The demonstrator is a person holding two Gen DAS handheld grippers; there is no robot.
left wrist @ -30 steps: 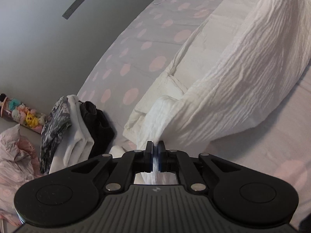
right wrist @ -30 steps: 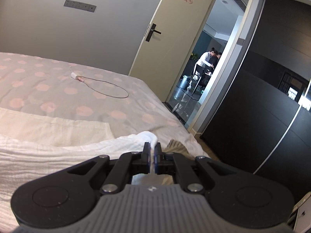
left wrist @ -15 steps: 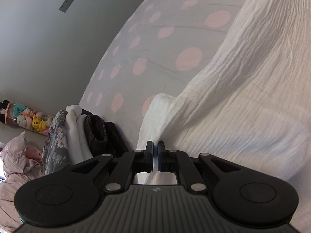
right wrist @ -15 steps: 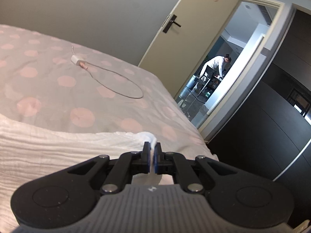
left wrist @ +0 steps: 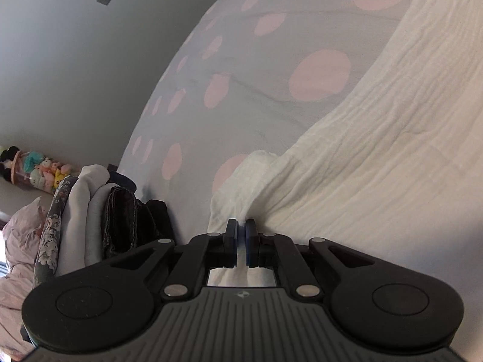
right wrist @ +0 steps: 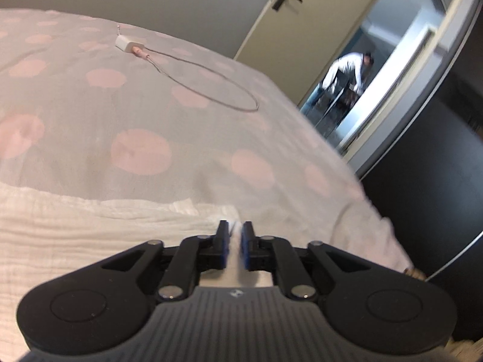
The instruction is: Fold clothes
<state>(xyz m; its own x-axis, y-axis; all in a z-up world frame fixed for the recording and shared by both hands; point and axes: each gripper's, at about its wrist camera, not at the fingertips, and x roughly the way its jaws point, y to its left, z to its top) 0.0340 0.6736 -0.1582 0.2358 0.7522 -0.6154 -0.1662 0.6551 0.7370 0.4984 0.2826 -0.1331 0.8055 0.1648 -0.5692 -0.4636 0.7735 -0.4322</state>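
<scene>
The garment (left wrist: 377,163) is white crinkled cotton with fine wavy ribbing, spread broad and mostly flat over the bedspread (left wrist: 271,54). In the left wrist view its near corner bunches into a pinched fold with a small ruffled flap standing just above it. In the right wrist view the cloth (right wrist: 90,223) lies smooth, its far edge running straight across the bed, a folded hem showing along that edge.

1. We are in a home bedroom: a bed (right wrist: 90,138) with a pink-dotted cover fills both views.
2. We see stacked clothes (left wrist: 99,220) beside it, and plush toys (left wrist: 42,170) along the wall.
3. We see an open door (right wrist: 289,30) and a dark wardrobe (right wrist: 446,187).
</scene>
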